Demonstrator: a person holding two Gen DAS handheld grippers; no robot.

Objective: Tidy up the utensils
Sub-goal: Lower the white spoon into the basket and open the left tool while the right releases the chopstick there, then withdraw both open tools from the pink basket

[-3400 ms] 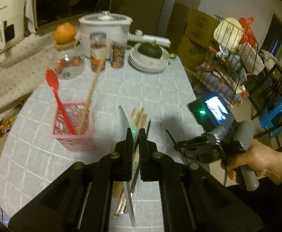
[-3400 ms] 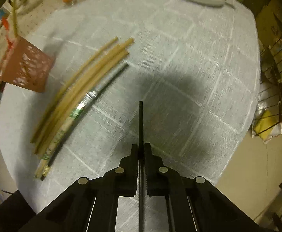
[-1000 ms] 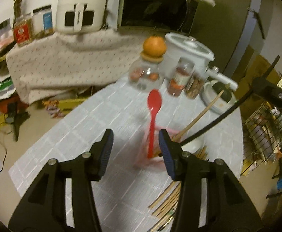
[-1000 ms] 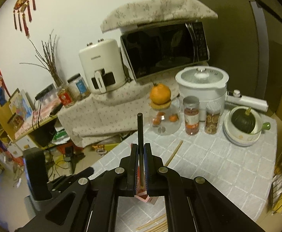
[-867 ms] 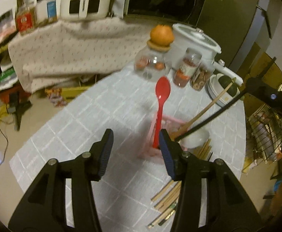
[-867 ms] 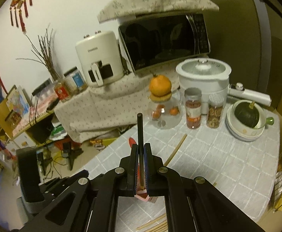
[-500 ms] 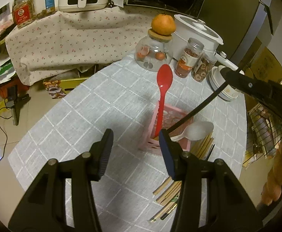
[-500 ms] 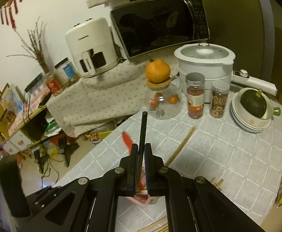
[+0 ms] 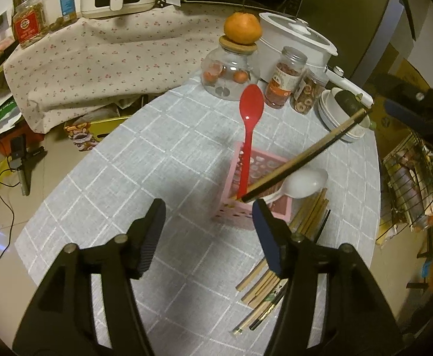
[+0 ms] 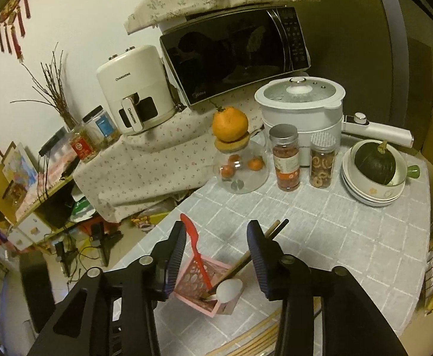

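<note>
A pink perforated utensil basket stands on the grey checked tablecloth; it also shows in the right wrist view. In it lean a red spoon, a white spoon, a wooden chopstick and a black chopstick. A bundle of wooden chopsticks lies on the cloth right of the basket. My left gripper is open and empty, near the basket's front. My right gripper is open and empty above the basket, and shows at the left wrist view's right edge.
At the table's far side stand a glass jar with an orange on its lid, two spice jars, a white cooker and stacked bowls holding a dark squash. A wire rack stands beyond the right edge.
My right gripper has opened and let go of the black chopstick, which now leans in the basket. My left gripper released the white spoon into the basket earlier and stays open.
</note>
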